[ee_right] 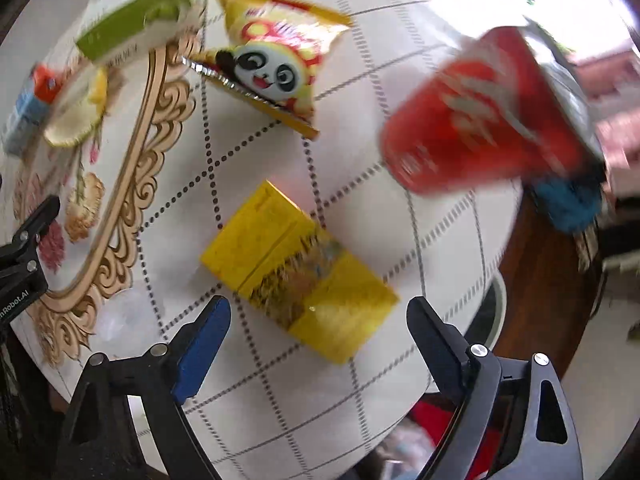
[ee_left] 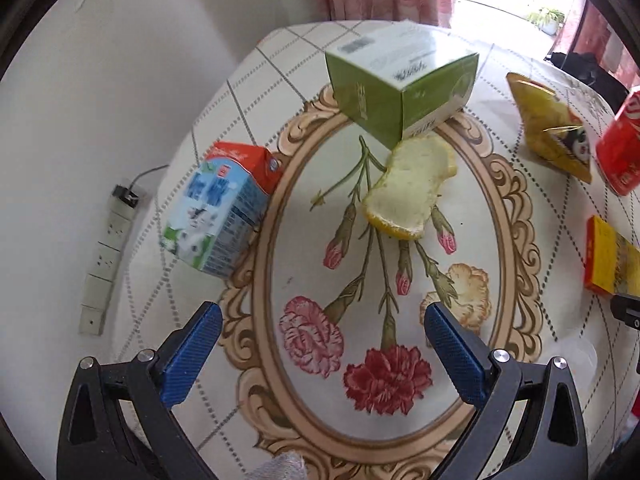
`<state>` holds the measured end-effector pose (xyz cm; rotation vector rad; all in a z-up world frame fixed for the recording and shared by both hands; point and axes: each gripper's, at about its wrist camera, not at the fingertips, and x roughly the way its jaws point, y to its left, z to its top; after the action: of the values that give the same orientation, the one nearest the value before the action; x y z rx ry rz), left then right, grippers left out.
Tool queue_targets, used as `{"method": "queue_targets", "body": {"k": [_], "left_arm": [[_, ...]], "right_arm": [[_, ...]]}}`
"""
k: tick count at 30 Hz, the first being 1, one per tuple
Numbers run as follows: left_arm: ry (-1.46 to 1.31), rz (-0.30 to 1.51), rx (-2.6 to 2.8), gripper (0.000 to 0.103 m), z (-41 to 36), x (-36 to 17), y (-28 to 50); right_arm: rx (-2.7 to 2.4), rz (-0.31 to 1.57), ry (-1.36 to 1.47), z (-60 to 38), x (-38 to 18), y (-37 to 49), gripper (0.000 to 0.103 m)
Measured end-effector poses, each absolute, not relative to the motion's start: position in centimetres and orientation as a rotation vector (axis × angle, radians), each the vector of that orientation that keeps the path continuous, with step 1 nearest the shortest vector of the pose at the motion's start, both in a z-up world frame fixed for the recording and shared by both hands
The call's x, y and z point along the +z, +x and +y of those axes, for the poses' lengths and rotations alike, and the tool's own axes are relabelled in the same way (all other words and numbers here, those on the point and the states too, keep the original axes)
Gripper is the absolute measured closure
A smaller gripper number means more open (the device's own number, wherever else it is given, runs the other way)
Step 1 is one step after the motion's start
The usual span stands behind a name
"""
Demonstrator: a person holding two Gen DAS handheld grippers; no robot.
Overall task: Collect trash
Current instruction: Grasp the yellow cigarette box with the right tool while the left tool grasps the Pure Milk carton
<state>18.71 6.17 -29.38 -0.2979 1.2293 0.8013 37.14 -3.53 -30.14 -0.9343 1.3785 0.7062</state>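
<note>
On the flowered tablecloth [ee_left: 320,292] lie a yellow peel [ee_left: 412,188], a tilted green box [ee_left: 400,84] behind it, and a blue-and-red milk carton [ee_left: 224,208] at the left. My left gripper [ee_left: 322,322] hovers open above the cloth, short of the peel. In the right wrist view a yellow box [ee_right: 296,268] lies flat just ahead of my open right gripper [ee_right: 318,316]. Beyond it are a panda snack bag [ee_right: 276,60] and a red can [ee_right: 476,116], blurred, at the right edge of the table.
A power strip [ee_left: 108,256] lies on the floor left of the table. The table's rim [ee_right: 492,248] drops off at the right, with a blue fuzzy object [ee_right: 568,204] and a white round object [ee_right: 496,308] beyond it. The left gripper's body [ee_right: 24,256] shows at the left edge.
</note>
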Motion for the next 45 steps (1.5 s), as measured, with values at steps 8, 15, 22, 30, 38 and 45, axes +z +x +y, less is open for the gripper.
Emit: {"method": "queue_targets", "body": {"k": [8, 15, 22, 30, 38, 45], "left_arm": [[-0.334, 1.229, 0.778, 0.0, 7.1, -30.0, 19.2], [-0.3, 1.193, 0.796, 0.0, 9.9, -27.5, 18.2], [-0.242, 1.187, 0.845, 0.0, 15.5, -25.5, 17.0], [-0.308, 1.324, 0.685, 0.0, 18.2, -29.2, 18.5], [-0.391, 1.314, 0.633, 0.049, 19.1, -30.1, 18.0], [-0.419, 1.282, 0.598, 0.049, 14.8, -28.6, 15.3]], "right_arm": [[0.776, 1.5, -0.942, -1.7, -31.9, 39.2, 0.021], [0.576, 1.663, -0.42, -5.7, -30.6, 39.4, 0.03], [0.56, 1.605, -0.288, -5.6, -29.2, 39.6, 0.018], [0.519, 1.533, -0.517, -2.3, -30.0, 37.4, 0.023], [0.506, 1.525, -0.462, -2.6, -30.3, 32.2, 0.042], [0.463, 1.523, -0.386, -11.7, -30.1, 32.9, 0.042]]}}
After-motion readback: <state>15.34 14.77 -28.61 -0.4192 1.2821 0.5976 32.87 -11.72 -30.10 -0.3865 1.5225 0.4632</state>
